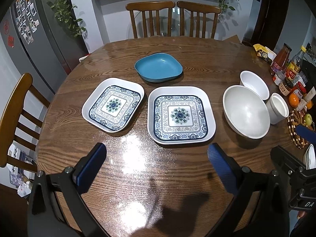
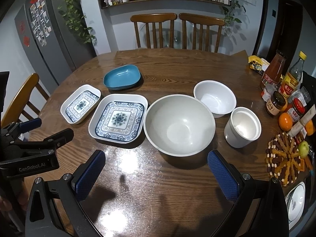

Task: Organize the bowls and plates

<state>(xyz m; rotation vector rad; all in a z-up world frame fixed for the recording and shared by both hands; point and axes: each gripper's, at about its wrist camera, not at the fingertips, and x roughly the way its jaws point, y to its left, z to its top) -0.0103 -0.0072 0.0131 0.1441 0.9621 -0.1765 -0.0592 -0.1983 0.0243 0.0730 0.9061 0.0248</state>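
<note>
Hovering above the near edge of the wooden table [image 1: 177, 45], my left gripper [image 1: 156, 158] has its blue fingers spread wide and grasps nothing. My right gripper [image 2: 156, 162] is the same, wide apart and bare. Just ahead of the left one lie two patterned plates, the small plate [image 1: 113, 104] and the big plate [image 1: 180, 115], side by side, with a blue bowl [image 1: 158, 67] behind them. To the right stand a big white bowl [image 2: 179, 124], a small white bowl [image 2: 215, 98] and a white cup [image 2: 243, 127].
</note>
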